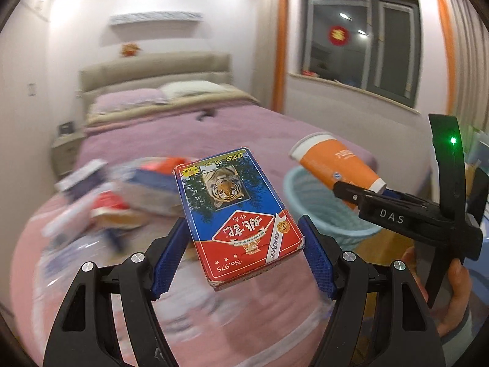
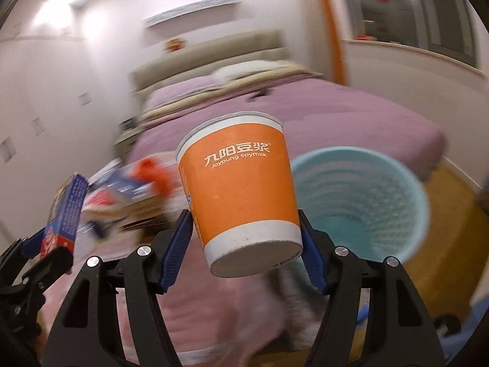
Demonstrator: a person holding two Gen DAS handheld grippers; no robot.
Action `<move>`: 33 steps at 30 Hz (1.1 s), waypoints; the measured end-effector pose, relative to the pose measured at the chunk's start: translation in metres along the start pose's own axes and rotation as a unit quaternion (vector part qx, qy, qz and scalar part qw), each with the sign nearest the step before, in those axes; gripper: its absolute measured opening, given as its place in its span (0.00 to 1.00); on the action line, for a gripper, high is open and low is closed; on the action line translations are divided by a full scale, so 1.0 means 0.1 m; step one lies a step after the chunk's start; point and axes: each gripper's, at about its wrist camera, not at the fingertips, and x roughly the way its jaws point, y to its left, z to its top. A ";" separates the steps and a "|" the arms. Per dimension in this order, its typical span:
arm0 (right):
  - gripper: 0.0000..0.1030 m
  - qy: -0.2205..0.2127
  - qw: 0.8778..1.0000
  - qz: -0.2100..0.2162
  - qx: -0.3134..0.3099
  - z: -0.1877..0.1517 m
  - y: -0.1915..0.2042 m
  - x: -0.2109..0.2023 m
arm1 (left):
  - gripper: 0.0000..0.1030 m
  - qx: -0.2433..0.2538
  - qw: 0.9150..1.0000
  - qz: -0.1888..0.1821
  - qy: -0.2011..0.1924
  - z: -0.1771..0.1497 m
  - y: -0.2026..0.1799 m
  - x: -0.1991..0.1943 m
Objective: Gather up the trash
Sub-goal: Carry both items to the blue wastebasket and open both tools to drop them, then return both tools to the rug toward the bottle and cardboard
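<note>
My left gripper is shut on a red and blue playing-card box with a tiger picture, held flat above the bed. My right gripper is shut on an orange paper soymilk cup, pads pressing its lower sides, rim tilted away. In the left wrist view the cup hangs tilted over the near rim of a light blue mesh waste basket. In the right wrist view the basket stands just right of the cup, and the card box shows at the far left.
A blurred heap of wrappers and boxes lies on the pink quilt to the left. The purple bed stretches back to the headboard. Wooden floor shows right of the basket. A hand grips the right tool.
</note>
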 end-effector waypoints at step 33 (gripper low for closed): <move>0.62 0.075 0.989 -0.103 0.081 -0.05 -0.85 0.57 | 0.82 -0.007 0.990 -0.125 0.061 0.31 -0.42 1.06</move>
